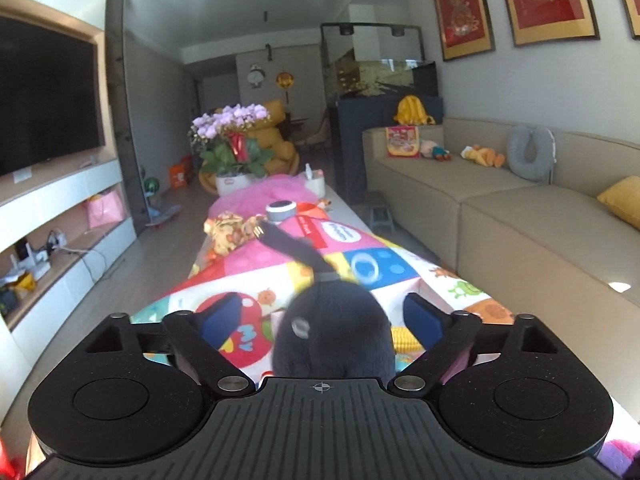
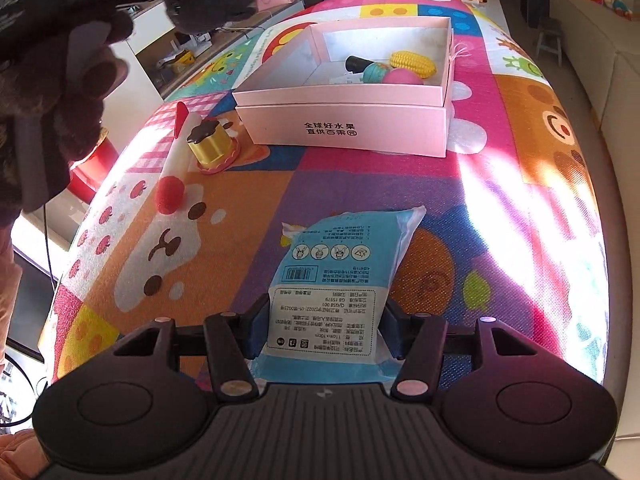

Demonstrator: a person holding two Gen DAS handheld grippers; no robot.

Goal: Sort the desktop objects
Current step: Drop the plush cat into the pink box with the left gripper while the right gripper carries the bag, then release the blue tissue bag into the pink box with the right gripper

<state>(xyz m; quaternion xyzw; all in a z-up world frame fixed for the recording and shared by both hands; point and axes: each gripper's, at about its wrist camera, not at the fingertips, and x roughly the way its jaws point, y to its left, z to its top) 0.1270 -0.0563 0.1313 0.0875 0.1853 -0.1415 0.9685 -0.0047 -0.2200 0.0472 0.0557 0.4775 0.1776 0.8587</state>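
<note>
Matte black left gripper (image 1: 320, 316) and right gripper (image 2: 320, 330): ribbed central plate, round discs either side of the plate, silver screws at the linkage pivots, dark blue pads on the fingers (image 1: 422, 316). Pink sleeve (image 2: 12, 276) left of the plate.

A glossy plastic wipes packet (image 2: 332, 292), a matt pink cardboard box (image 2: 344, 120) and a woven, textured mat (image 2: 248, 184) are seen.
</note>
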